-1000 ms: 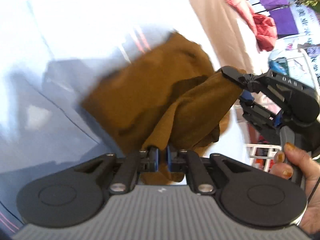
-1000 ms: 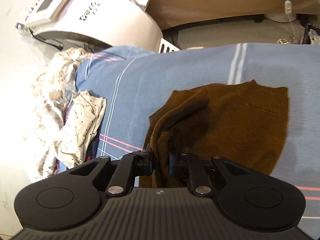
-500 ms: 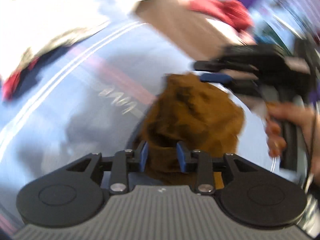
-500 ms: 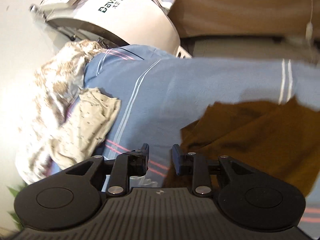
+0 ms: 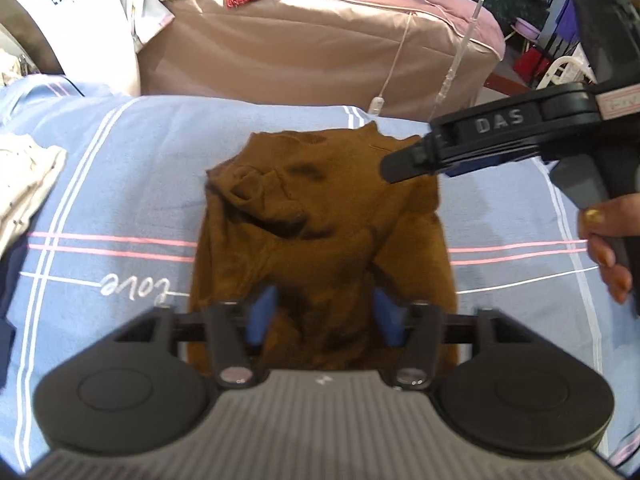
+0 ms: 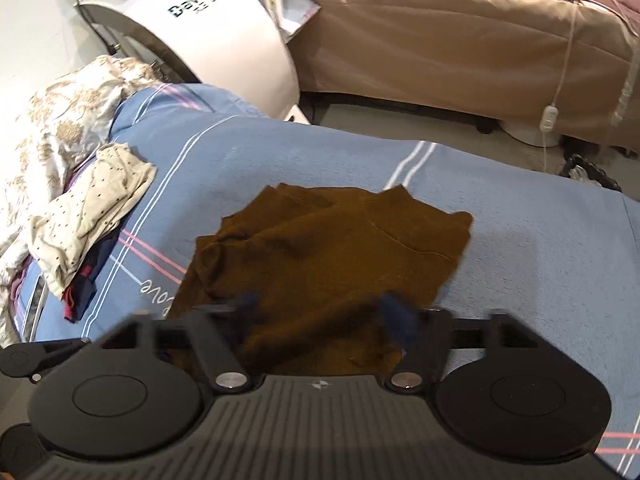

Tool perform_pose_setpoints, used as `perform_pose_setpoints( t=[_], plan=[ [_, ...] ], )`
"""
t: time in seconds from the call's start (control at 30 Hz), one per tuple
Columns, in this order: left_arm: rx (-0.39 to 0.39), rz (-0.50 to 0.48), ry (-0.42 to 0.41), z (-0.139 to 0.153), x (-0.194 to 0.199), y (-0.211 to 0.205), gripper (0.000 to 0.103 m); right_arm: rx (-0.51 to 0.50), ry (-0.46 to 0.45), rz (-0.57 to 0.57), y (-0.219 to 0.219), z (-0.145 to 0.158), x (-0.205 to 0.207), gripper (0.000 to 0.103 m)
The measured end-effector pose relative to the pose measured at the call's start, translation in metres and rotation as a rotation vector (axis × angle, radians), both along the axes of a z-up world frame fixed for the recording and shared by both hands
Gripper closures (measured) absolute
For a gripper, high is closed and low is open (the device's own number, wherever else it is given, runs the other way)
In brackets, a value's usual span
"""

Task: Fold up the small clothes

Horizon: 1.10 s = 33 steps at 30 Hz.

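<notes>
Reading the words, we saw "love" (image 5: 134,285) stitched on the blue striped bed cover (image 5: 120,184) and "David" on one white machine (image 6: 224,28). One brown top (image 5: 320,232) lay rumpled on it. Our left gripper (image 5: 324,316) and right gripper (image 6: 326,316) were opening, touching nothing.

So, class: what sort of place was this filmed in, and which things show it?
Probably a bedroom at home: a blue striped bedsheet under the brown garment, a second bed with a tan cover, and a pile of unfolded clothes.
</notes>
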<state>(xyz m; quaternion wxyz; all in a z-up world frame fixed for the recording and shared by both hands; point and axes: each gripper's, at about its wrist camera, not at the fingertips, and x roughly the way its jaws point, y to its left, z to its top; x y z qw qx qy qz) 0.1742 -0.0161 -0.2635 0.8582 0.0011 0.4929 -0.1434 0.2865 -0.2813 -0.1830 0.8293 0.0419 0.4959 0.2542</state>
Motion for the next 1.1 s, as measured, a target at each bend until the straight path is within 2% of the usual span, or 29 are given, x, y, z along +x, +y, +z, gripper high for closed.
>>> perform_pose_setpoints(
  t=[0.07, 0.17, 0.2, 0.27, 0.33, 0.47, 0.53, 0.6, 0.73, 0.8, 0.9, 0.93, 1.03, 1.1],
  plan=[
    [0.029, 0.005, 0.001, -0.004, 0.002, -0.002, 0.042, 0.005, -0.011, -0.008, 0.000, -0.001, -0.001, 0.000],
    [0.052, 0.019, 0.029, -0.011, 0.003, 0.004, 0.042, -0.023, -0.041, 0.040, 0.014, -0.002, -0.004, 0.000],
    [0.060, 0.021, 0.041, -0.015, 0.003, 0.007, 0.042, -0.039, -0.062, 0.067, 0.021, -0.002, -0.007, 0.004],
    [0.075, 0.026, 0.066, -0.024, 0.005, 0.012, 0.042, -0.057, -0.082, 0.122, 0.030, -0.005, -0.009, 0.031],
    [0.090, 0.032, 0.097, -0.035, 0.005, 0.018, 0.044, -0.086, -0.069, 0.168, 0.039, -0.014, -0.007, 0.042],
    [0.083, 0.077, 0.166, -0.059, 0.002, 0.036, 0.042, -0.172, -0.044, 0.170, 0.045, -0.040, 0.006, 0.045],
    [0.063, 0.093, 0.165, -0.065, 0.000, 0.045, 0.037, -0.191, -0.030, 0.135, 0.041, -0.048, 0.018, 0.046],
    [0.075, 0.086, 0.159, -0.068, -0.001, 0.046, 0.034, -0.184, -0.013, 0.124, 0.038, -0.052, 0.027, 0.048],
    [0.061, 0.098, 0.173, -0.067, 0.000, 0.050, 0.033, -0.214, -0.050, 0.150, 0.045, -0.050, 0.032, 0.047],
    [0.055, 0.118, 0.180, -0.064, -0.001, 0.054, 0.032, -0.215, -0.075, 0.138, 0.046, -0.046, 0.030, 0.043],
    [0.036, 0.164, 0.160, -0.050, -0.009, 0.065, 0.033, -0.143, -0.117, 0.108, 0.035, -0.030, 0.019, 0.018],
    [0.027, 0.177, 0.142, -0.045, -0.013, 0.069, 0.033, -0.120, -0.122, 0.095, 0.029, -0.024, 0.014, 0.005],
    [-0.018, 0.181, 0.071, -0.027, -0.022, 0.074, 0.033, -0.068, -0.128, 0.083, 0.010, -0.012, -0.008, 0.002],
    [-0.025, 0.143, 0.021, -0.017, -0.024, 0.067, 0.033, -0.056, -0.131, 0.109, 0.001, -0.009, -0.028, 0.004]
  ],
)
